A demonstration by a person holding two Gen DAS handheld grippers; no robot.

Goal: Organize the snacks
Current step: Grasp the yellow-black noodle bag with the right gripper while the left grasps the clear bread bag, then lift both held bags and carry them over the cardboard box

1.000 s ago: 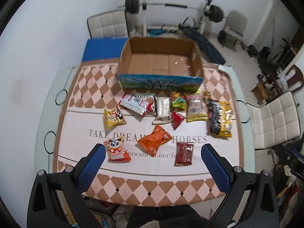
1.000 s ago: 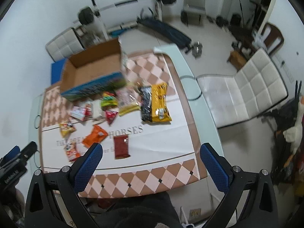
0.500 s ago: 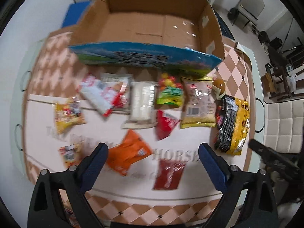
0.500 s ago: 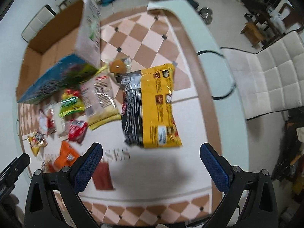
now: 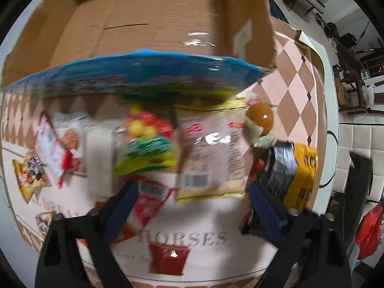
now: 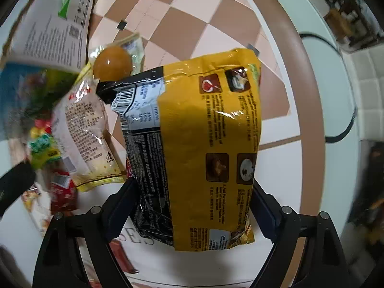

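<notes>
An open cardboard box [image 5: 153, 24] with a blue front wall stands at the back of the table. Snack packs lie in front of it: a beige pack [image 5: 211, 151], a green candy bag [image 5: 144, 151], a wrapped brown egg [image 5: 260, 117] and a red sachet [image 5: 168, 258]. My left gripper [image 5: 192, 206] is open above the beige pack's near edge. My right gripper [image 6: 192, 206] is open, its fingers on either side of the large yellow-and-black pack [image 6: 206, 144], which lies flat. The beige pack [image 6: 81, 132] lies to its left.
The table has a checkered cloth [image 6: 192, 24] and a pale glass rim [image 6: 324, 84]. A white padded chair [image 5: 360, 148] stands to the right. More small packs [image 5: 31, 172] lie at the left. Gym gear [image 5: 336, 28] stands behind.
Both grippers have dropped and moved forward toward the snacks. The left one has closed in on the beige pack, the right one on the yellow-and-black pack, which now sits between its fingers.
</notes>
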